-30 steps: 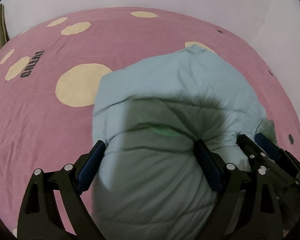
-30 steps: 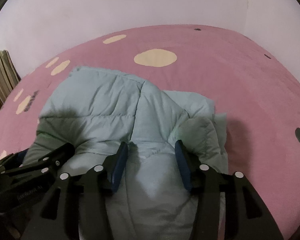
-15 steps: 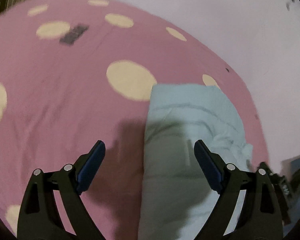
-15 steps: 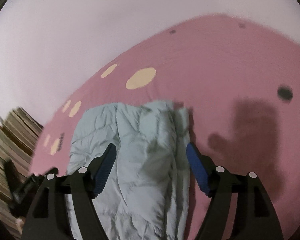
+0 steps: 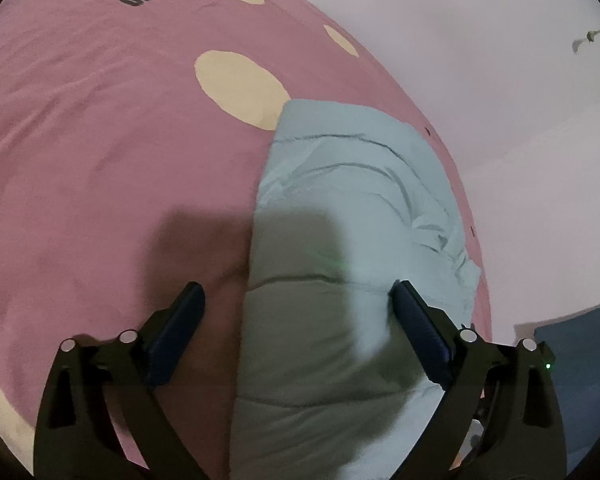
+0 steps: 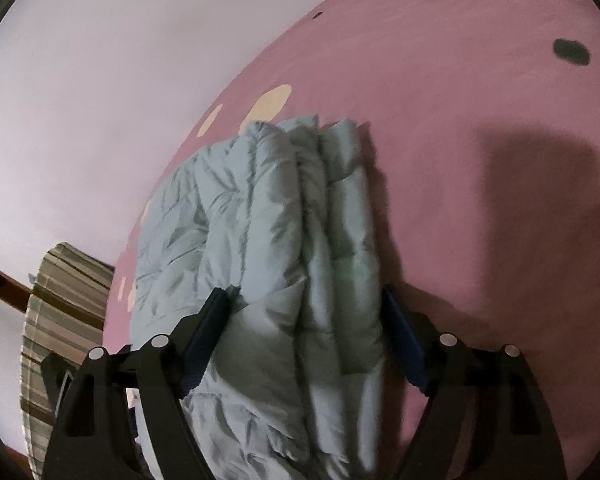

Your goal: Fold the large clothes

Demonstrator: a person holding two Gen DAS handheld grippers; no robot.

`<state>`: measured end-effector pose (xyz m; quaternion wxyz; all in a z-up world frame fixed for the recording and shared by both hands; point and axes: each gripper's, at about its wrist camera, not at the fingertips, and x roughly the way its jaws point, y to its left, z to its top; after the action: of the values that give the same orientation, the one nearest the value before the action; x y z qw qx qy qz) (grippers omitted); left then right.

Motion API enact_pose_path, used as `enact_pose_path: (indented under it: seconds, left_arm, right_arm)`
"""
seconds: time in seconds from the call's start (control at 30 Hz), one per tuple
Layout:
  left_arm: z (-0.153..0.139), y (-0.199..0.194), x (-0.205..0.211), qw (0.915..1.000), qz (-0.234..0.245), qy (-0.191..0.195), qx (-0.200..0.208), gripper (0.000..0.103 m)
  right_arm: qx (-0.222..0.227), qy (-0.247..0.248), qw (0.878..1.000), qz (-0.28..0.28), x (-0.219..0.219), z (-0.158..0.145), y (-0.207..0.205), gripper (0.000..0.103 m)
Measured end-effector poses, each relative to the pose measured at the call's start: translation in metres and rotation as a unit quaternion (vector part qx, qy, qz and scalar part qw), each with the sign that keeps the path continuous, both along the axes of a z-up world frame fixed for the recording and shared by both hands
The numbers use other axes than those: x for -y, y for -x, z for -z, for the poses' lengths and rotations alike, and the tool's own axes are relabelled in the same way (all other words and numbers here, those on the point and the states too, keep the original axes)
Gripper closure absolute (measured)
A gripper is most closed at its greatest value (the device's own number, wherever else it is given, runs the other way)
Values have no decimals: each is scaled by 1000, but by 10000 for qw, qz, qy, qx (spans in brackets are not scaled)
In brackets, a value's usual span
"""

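From the left wrist, the left gripper [image 5: 296, 312] stands released above the folded pale blue padded jacket [image 5: 360, 208], which lies on the pink spotted bed cover [image 5: 100, 152] near a white wall [image 5: 480, 40]. From the right wrist, the right gripper [image 6: 304, 312] is opening around the jacket's stacked folds, its pads looking barely clear of them, with a striped cushion [image 6: 56, 320] to the left.

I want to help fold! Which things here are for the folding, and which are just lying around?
For the folding:
- puffy blue jacket
- left gripper, open
- right gripper, fingers opening around the jacket

Just lying around:
- pink spotted blanket, under the jacket
- striped cloth
- white wall
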<state>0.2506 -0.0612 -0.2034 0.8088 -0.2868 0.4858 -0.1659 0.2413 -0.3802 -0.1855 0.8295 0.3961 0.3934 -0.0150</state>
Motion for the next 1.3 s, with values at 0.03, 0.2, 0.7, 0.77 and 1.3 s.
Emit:
enact_pose_path:
  seconds: [0.03, 0.2, 0.7, 0.77, 1.3]
  left_arm:
    - [1, -1, 3, 10000, 57, 32, 8, 21]
    - [6, -4, 11, 9994, 257, 233, -9, 49]
    - [-50, 0, -9, 9974, 227, 197, 660, 73]
    - [-61, -6, -22, 9967, 133, 186, 785, 73]
    - [-43, -71, -112, 9945, -614, -432, 731, 73]
  right_arm:
    - [7, -23, 10000, -41, -2, 1, -1, 27]
    - [-1, -184, 9996, -215, -12, 8, -11, 57]
    - [899, 117, 9938, -643, -56, -44, -34, 79]
    - [1002, 93, 9921, -743, -65, -50, -47, 79]
    - [929, -114, 9843, -1494, -158, -28, -162, 79]
